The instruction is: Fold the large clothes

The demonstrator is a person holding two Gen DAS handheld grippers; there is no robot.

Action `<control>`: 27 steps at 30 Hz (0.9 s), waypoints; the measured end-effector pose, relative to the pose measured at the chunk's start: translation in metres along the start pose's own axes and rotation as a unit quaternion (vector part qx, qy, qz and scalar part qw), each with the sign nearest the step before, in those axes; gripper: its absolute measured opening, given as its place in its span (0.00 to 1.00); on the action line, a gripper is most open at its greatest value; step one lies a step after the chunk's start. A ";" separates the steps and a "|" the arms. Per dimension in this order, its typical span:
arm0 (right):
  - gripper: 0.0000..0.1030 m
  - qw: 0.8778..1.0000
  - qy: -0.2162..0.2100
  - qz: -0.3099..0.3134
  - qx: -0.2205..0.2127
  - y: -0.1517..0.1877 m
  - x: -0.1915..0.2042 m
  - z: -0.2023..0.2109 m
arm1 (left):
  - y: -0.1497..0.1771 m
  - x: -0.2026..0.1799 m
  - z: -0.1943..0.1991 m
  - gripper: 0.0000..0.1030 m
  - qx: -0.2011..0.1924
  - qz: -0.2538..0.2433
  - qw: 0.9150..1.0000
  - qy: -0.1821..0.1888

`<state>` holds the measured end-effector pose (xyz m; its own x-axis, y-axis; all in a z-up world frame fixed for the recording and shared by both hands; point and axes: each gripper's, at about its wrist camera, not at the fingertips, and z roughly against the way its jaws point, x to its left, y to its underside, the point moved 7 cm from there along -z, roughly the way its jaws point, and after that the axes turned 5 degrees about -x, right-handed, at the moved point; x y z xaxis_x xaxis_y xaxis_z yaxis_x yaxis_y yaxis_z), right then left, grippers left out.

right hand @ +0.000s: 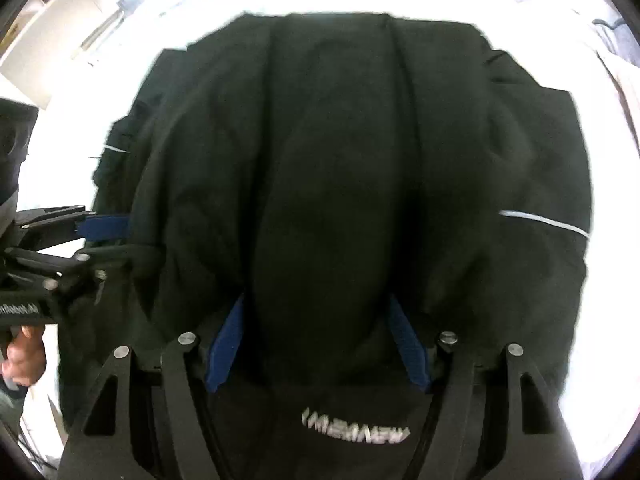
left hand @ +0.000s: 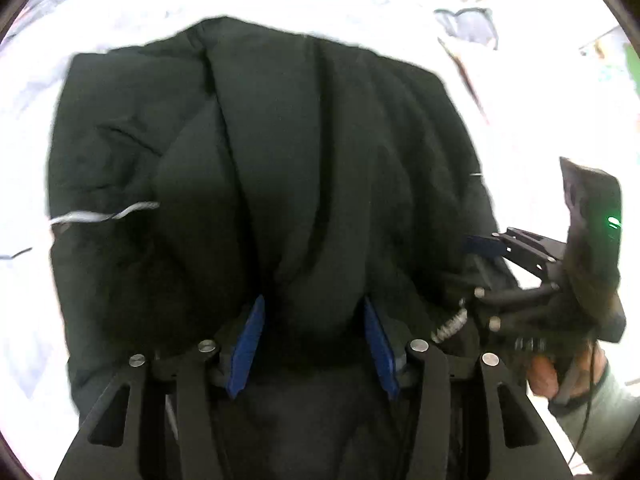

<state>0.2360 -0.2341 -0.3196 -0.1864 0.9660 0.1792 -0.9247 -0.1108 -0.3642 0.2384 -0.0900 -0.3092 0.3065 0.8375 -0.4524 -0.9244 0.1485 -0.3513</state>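
Observation:
A large dark green-black garment (left hand: 280, 160) lies bunched on a white sheet (left hand: 120, 8). My left gripper (left hand: 314, 320) has its blue-padded fingers (left hand: 250, 344) set apart around a thick fold of the garment. My right gripper (right hand: 318, 324) stands the same way, fingers (right hand: 226, 340) around another thick fold of the garment (right hand: 340, 160). White lettering (right hand: 356, 426) shows on the cloth under the right gripper. A white drawcord (left hand: 104, 214) lies on the left side. The right gripper also shows at the right edge of the left wrist view (left hand: 486, 246), and the left gripper at the left edge of the right wrist view (right hand: 104, 226).
The white sheet (right hand: 608, 320) surrounds the garment on all sides. A grey-blue cloth (left hand: 468, 26) lies at the far right on the sheet. A white piece of furniture (right hand: 52, 12) stands at the upper left in the right wrist view.

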 end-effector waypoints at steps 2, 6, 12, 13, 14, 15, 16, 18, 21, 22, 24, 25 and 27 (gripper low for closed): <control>0.69 1.000 0.001 -0.013 -0.006 0.007 -0.008 0.014 | 0.013 0.001 0.022 0.51 -0.009 0.007 1.000 0.001; 0.71 0.997 -0.006 -0.069 -0.020 0.042 -0.033 0.049 | 0.053 0.024 0.068 0.51 -0.028 0.034 0.999 -0.023; 0.74 0.987 0.017 -0.158 -0.010 0.118 -0.080 0.086 | 0.125 0.079 0.121 0.51 -0.034 0.113 0.992 -0.051; 0.74 0.985 0.024 -0.173 -0.005 0.135 -0.087 0.091 | 0.138 0.087 0.127 0.51 -0.036 0.132 0.989 -0.053; 0.74 0.982 0.033 -0.188 0.004 0.150 -0.094 0.093 | 0.153 0.096 0.132 0.51 -0.034 0.152 0.986 -0.059; 0.74 0.979 0.040 -0.199 0.013 0.161 -0.098 0.093 | 0.163 0.104 0.135 0.51 -0.031 0.167 0.983 -0.067; 0.74 0.975 0.050 -0.215 0.026 0.177 -0.105 0.093 | 0.180 0.114 0.142 0.51 -0.028 0.178 0.981 -0.076; 0.74 0.968 0.059 -0.240 0.040 0.200 -0.117 0.094 | 0.192 0.119 0.143 0.51 -0.026 0.197 0.976 -0.088; 0.74 0.966 0.061 -0.245 0.050 0.228 -0.126 0.096 | 0.217 0.129 0.141 0.51 -0.016 0.203 0.973 -0.111; 0.74 0.967 0.067 -0.240 0.055 0.235 -0.124 0.093 | 0.223 0.128 0.135 0.51 -0.012 0.200 0.972 -0.122; 0.74 0.970 0.087 -0.217 0.065 0.244 -0.116 0.086 | 0.234 0.128 0.124 0.51 -0.002 0.189 0.972 -0.138; 0.74 0.972 0.105 -0.202 0.066 0.247 -0.112 0.083 | 0.241 0.130 0.117 0.51 0.008 0.186 0.971 -0.147; 0.81 0.974 0.134 -0.173 0.064 0.250 -0.105 0.078 | 0.252 0.133 0.102 0.52 0.020 0.191 0.969 -0.158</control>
<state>-0.0018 -0.3813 -0.3586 0.2213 0.9750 0.0202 -0.9539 0.2207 -0.2033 0.0230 0.1126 -0.3739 -0.1377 0.9536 -0.2676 -0.9669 -0.1880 -0.1723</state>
